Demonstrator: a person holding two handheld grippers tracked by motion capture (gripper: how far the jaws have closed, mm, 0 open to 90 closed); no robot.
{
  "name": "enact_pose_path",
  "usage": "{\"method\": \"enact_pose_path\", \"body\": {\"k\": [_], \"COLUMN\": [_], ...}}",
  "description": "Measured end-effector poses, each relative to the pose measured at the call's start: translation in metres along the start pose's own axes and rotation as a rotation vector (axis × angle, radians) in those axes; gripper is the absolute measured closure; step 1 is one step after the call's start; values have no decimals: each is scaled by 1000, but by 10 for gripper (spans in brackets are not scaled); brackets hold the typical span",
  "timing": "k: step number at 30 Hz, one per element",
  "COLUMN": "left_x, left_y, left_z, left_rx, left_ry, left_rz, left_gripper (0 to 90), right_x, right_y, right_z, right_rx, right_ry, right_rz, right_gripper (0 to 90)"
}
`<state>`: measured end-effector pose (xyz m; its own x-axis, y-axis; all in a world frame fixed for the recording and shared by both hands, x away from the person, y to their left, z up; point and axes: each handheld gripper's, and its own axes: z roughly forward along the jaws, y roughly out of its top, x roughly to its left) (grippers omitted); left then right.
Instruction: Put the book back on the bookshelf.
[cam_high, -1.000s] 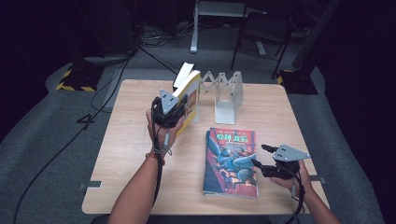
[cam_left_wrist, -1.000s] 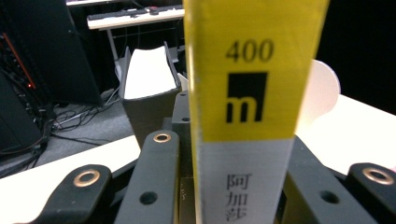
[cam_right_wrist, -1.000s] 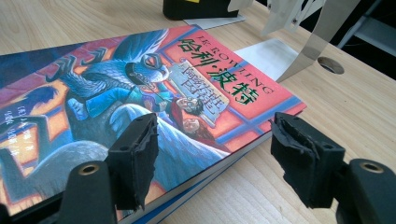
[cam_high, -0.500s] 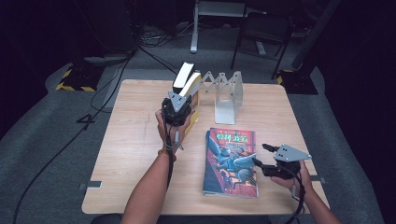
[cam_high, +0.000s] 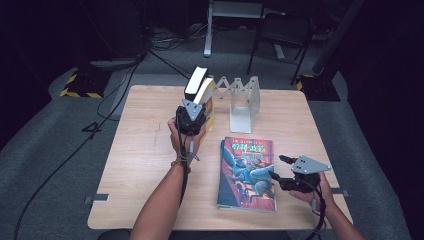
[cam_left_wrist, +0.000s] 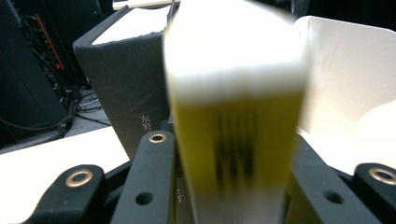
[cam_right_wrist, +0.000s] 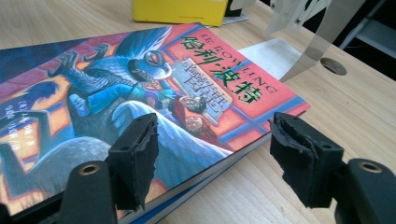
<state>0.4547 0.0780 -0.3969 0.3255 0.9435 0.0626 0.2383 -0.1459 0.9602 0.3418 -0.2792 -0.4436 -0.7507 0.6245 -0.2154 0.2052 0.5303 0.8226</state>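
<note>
In the high view, I see my left claw (cam_high: 196, 111) near the far middle of the wooden bench (cam_high: 145, 150). It is clamped on a yellow book (cam_high: 202, 95), which stands tilted with its white page edges up. This book is just beside the white folding book rack (cam_high: 242, 100) at the far side of the bench. My right claw (cam_high: 280, 167) is low at the near right part, its jaws apart, right at the right edge of the colourful book (cam_high: 247, 172). That book lies flat, cover up, well apart from the yellow one.

In the left gripper view, the yellow book (cam_left_wrist: 238, 140) stands between the 2 black jaws, and they press on both of its sides. The picture is blurred, so I cannot read the print on its spine. Behind it at the left is a black book (cam_left_wrist: 126, 93), and at the right a white plate of the rack (cam_left_wrist: 345, 84).

In the right gripper view, the 2 jaws stand wide apart and hold nothing. The colourful book (cam_right_wrist: 140, 102) lies below and behind the left jaw, and its corner reaches between the jaws. The right jaw is over the bare bench (cam_right_wrist: 364, 116). Farther off I see the yellow book (cam_right_wrist: 177, 11) and the foot of the rack (cam_right_wrist: 303, 42).
</note>
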Motion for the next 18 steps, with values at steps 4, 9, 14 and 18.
{"method": "enact_pose_path", "body": {"k": [4,9,14,18], "left_x": [2,1,-9,-10], "left_y": [5,3,8,15], "left_z": [-6,-11,-3,2], "left_rx": [10,12,0,-3], "left_ry": [-13,13,59,65], "left_rz": [8,24,74,76], "left_gripper": [729,729,732,733], "right_x": [1,1,3,3], "right_y": [-1,-2,-1,-1], "right_z": [2,2,3,3], "right_rx": [12,18,20,22], "right_ry": [4,7,12,16], "right_rz": [-5,-5,-15,-15], "right_gripper": [331,331,331,331]}}
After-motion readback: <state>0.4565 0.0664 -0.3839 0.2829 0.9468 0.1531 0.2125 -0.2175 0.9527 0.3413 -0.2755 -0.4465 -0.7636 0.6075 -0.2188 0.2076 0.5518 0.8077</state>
